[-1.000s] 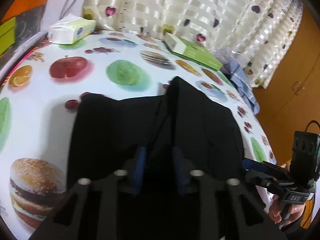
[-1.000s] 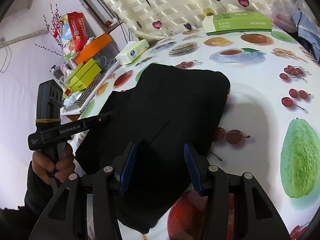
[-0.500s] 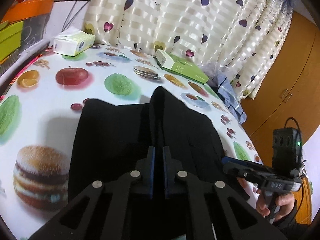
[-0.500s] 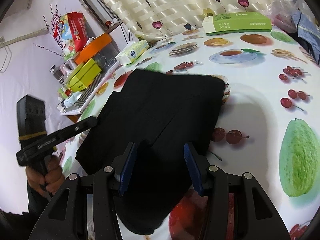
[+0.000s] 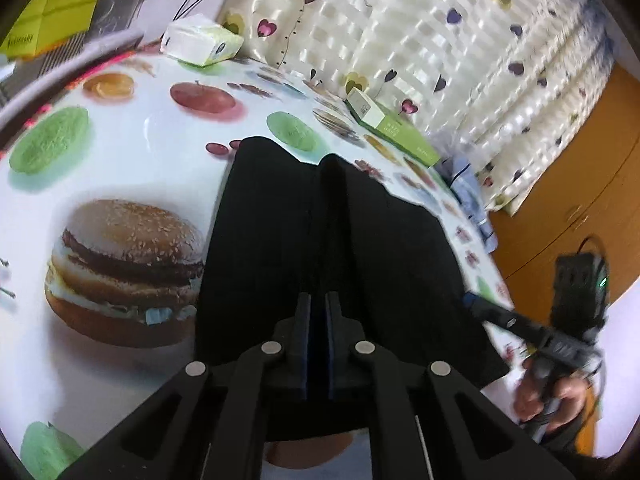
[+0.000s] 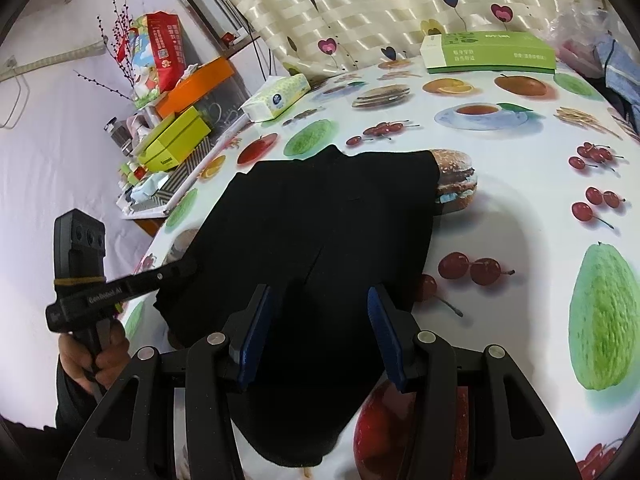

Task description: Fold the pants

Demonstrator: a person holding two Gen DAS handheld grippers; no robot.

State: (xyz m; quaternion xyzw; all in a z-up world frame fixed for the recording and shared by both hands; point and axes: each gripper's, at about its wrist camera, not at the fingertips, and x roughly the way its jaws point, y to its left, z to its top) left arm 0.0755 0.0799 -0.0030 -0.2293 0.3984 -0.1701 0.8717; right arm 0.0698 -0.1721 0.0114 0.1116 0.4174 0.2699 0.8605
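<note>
The black pants [image 5: 340, 240] lie partly folded on the fruit-print tablecloth [image 5: 140, 152]; they also show in the right wrist view [image 6: 320, 232]. My left gripper [image 5: 319, 304] is shut on a raised ridge of the pants cloth, which runs away from the jaws. My right gripper [image 6: 320, 300] is open, its blue pads either side of the near part of the pants, holding nothing. The left gripper also shows in the right wrist view [image 6: 176, 270], at the pants' left edge. The right gripper shows in the left wrist view [image 5: 476, 304], at the pants' right edge.
A tissue pack [image 6: 278, 96] and a long green box [image 6: 488, 54] sit at the far side of the table by the heart-print curtain [image 6: 360, 12]. Blue clothing [image 6: 618, 68] lies far right. A cluttered shelf with boxes [image 6: 176, 140] stands left of the table.
My left gripper closed on the pants cloth and pulled it toward the near edge; the pants slid and the burger print is now uncovered. The right gripper stayed open in place.
</note>
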